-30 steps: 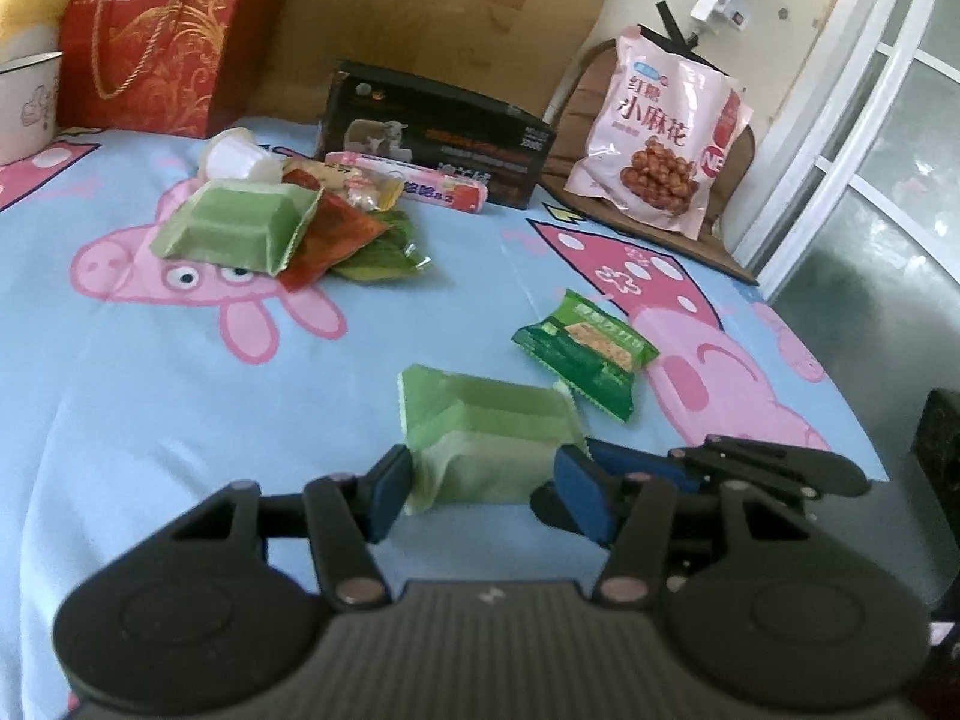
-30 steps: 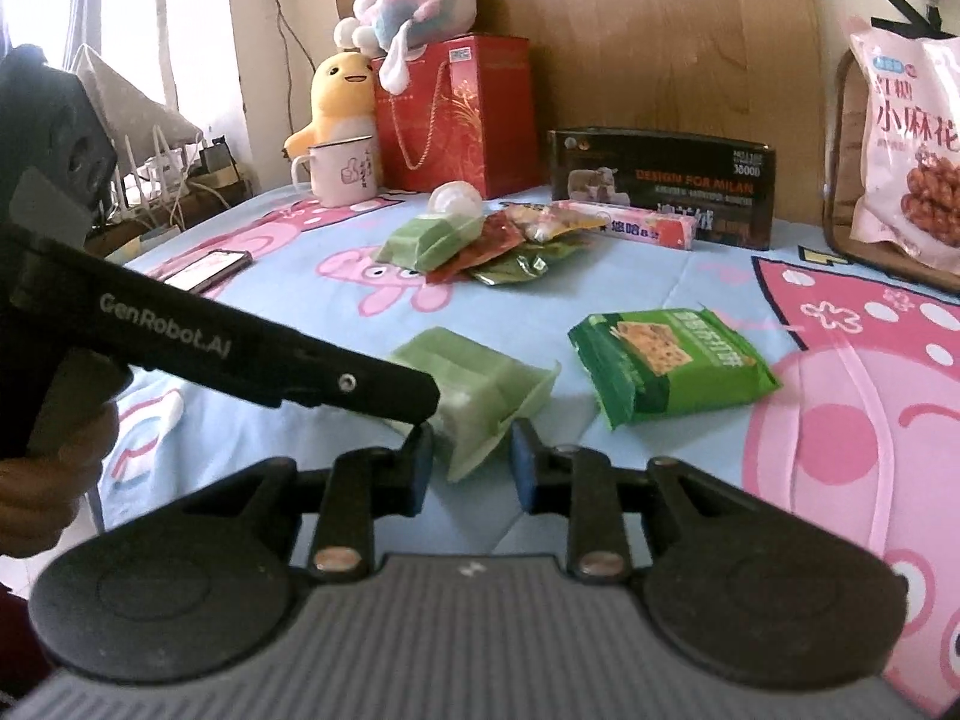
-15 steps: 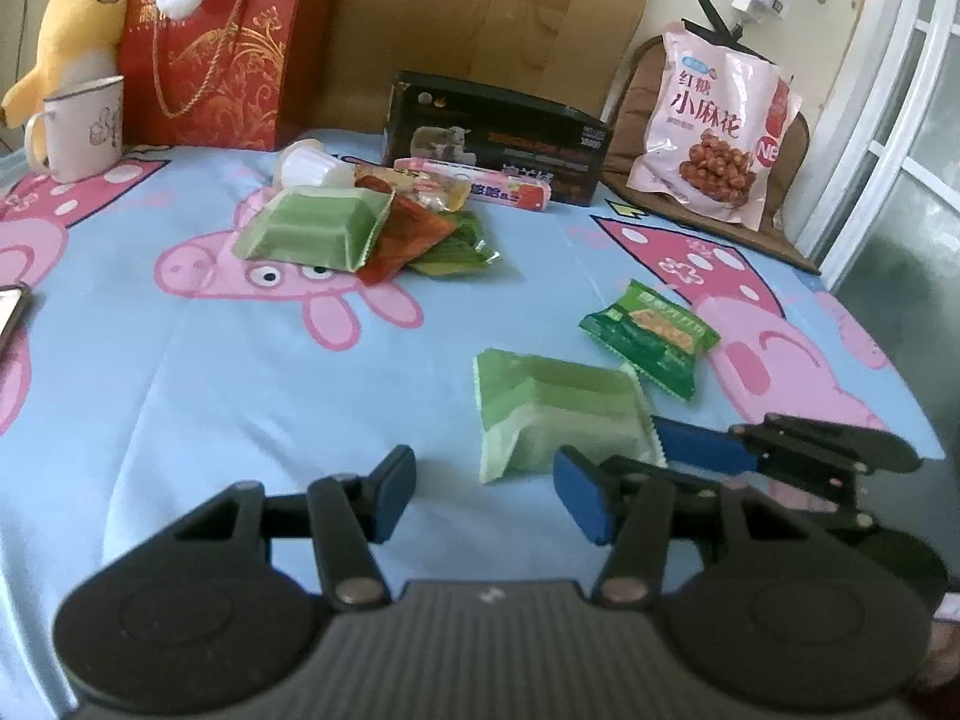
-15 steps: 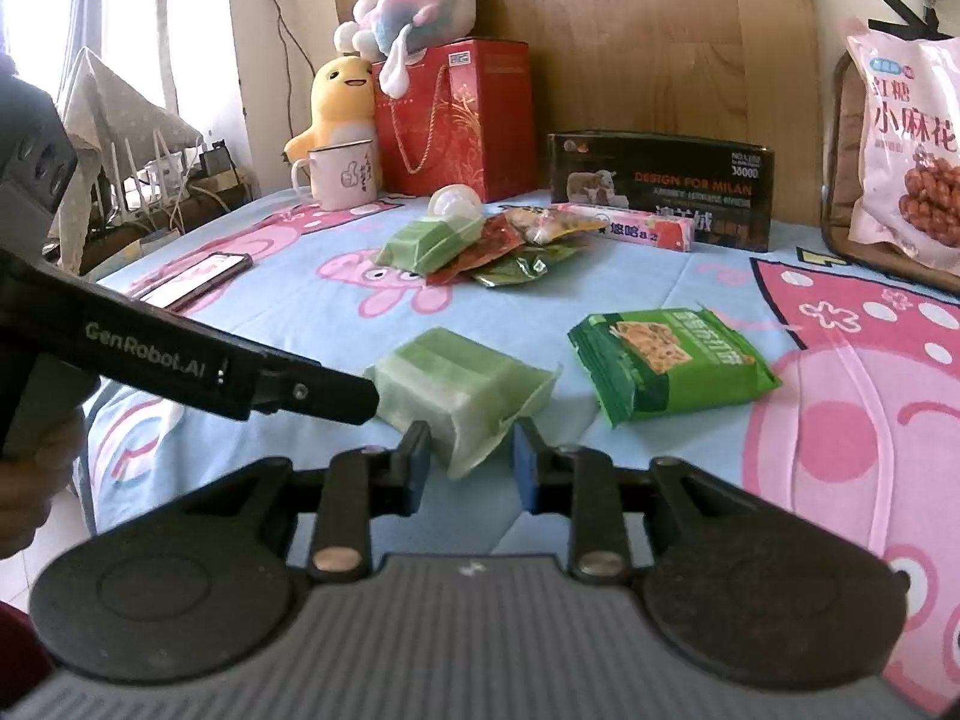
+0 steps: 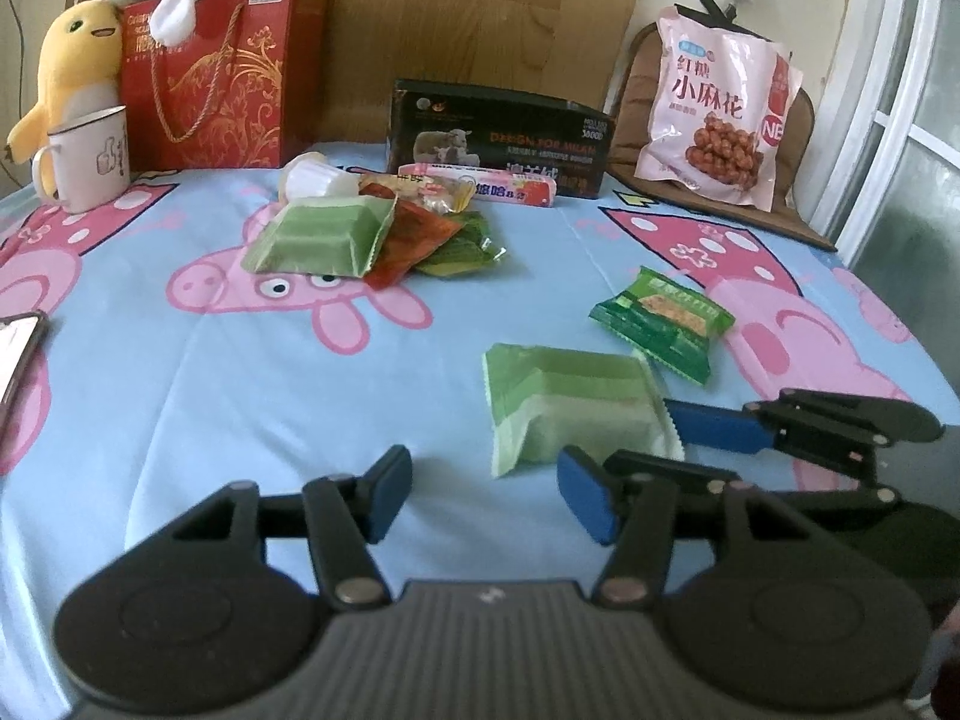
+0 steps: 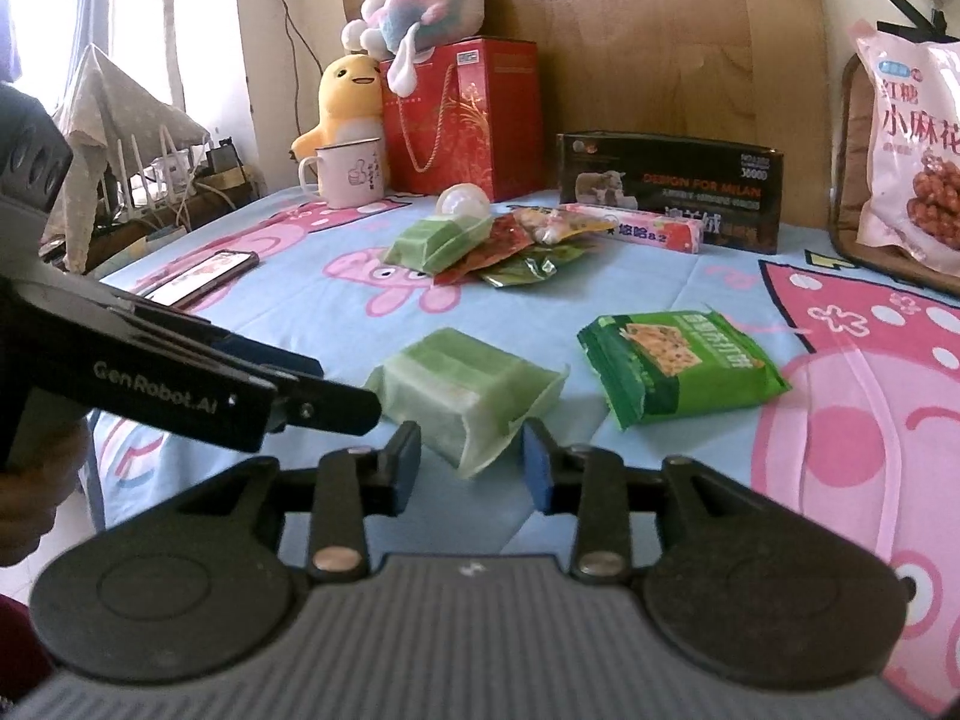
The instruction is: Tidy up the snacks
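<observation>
A pale green snack packet (image 5: 564, 402) lies on the pig-print cloth; it also shows in the right wrist view (image 6: 462, 390). My right gripper (image 6: 471, 468) is open, its jaws on either side of the packet's near corner. My left gripper (image 5: 486, 498) is open and empty, just short of the packet and to its left. A dark green cracker packet (image 5: 663, 321) lies to the right of it (image 6: 678, 366). A pile of snacks (image 5: 366, 228) with another pale green packet (image 6: 435, 243) lies further back.
At the back stand a black box (image 5: 498, 141), a pink roll (image 5: 480, 186), a red gift bag (image 5: 222, 78), a mug (image 5: 90, 159), plush toys (image 6: 354, 96) and a big pink snack bag (image 5: 717, 114). A phone (image 6: 198, 276) lies at the left edge.
My left gripper has pulled back and to the left, away from the pale green packet it straddled. My right gripper has opened a little wider around the packet's corner.
</observation>
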### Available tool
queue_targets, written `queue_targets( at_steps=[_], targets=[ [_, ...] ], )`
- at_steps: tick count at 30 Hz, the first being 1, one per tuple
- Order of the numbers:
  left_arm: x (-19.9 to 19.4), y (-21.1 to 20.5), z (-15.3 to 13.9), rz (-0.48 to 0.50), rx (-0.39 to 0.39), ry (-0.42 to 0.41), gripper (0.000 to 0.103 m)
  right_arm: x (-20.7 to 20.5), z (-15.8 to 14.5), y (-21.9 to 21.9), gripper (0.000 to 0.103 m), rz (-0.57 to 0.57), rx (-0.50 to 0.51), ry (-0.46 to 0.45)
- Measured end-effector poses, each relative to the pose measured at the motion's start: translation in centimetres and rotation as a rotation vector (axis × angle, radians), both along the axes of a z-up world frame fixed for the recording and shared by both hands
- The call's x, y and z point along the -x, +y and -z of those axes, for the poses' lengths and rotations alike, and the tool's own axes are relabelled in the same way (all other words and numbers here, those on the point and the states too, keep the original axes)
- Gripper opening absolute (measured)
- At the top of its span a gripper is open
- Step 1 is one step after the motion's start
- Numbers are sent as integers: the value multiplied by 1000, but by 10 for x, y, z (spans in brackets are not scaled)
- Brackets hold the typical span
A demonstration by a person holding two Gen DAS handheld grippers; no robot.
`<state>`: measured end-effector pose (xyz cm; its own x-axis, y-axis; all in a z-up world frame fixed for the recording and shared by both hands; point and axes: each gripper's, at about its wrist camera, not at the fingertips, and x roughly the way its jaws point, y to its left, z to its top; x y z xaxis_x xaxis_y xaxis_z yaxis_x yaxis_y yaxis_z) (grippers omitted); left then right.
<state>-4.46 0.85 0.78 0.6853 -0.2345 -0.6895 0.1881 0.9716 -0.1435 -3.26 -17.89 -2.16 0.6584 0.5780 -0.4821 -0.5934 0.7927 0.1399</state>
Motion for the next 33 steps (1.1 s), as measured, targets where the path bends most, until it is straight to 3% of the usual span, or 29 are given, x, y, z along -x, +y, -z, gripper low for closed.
queue_targets(
  at_steps=[29, 31, 33],
  targets=[
    [-9, -14, -1, -19, -80, 28, 71, 0, 0, 1, 47, 0, 7, 0],
    [-9, -14, -1, -16, -75, 30, 71, 0, -1, 3, 50, 5, 30, -5],
    [-12, -10, -2, -6, -43, 41, 71, 0, -2, 6, 64, 15, 92, -30]
  ],
)
